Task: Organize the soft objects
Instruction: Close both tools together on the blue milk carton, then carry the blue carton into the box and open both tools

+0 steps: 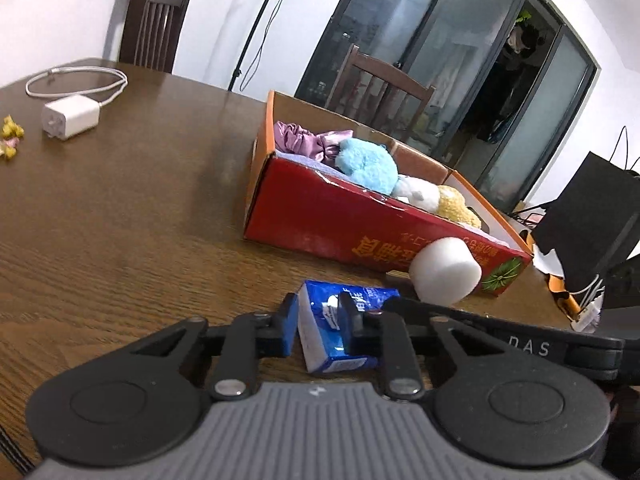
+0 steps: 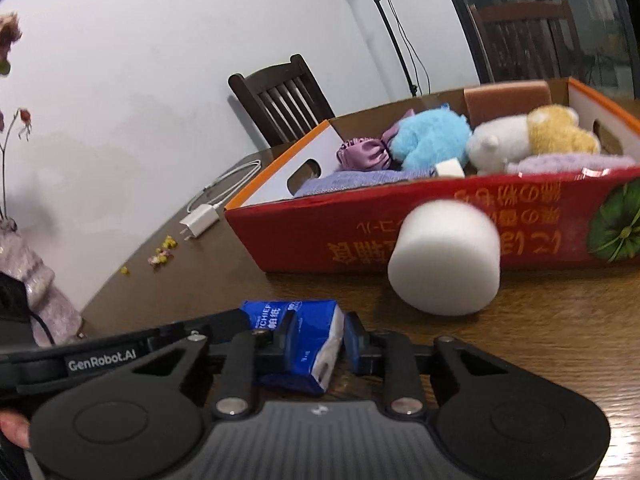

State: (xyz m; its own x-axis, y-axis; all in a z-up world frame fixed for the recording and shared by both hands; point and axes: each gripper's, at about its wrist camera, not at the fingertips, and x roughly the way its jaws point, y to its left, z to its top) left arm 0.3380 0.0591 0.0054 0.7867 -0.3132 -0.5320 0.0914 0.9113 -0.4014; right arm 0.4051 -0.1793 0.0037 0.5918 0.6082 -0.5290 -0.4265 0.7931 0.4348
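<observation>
Two tools, left (image 1: 320, 322) and right (image 2: 316, 340), low over table, both clamped on tissue pack (image 1: 340, 328).

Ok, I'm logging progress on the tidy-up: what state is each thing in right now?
Left tool: straddles the tissue pack; grip unclear.
Right tool: straddles the same pack; grip unclear.
Tissue pack: not yet in the box.
Cardboard box: open, partly filled.
Blue plush: lying inside the box.
Foam cylinder: on its side on the table, outside the box.
Charger: lying unplugged on the table.
</observation>
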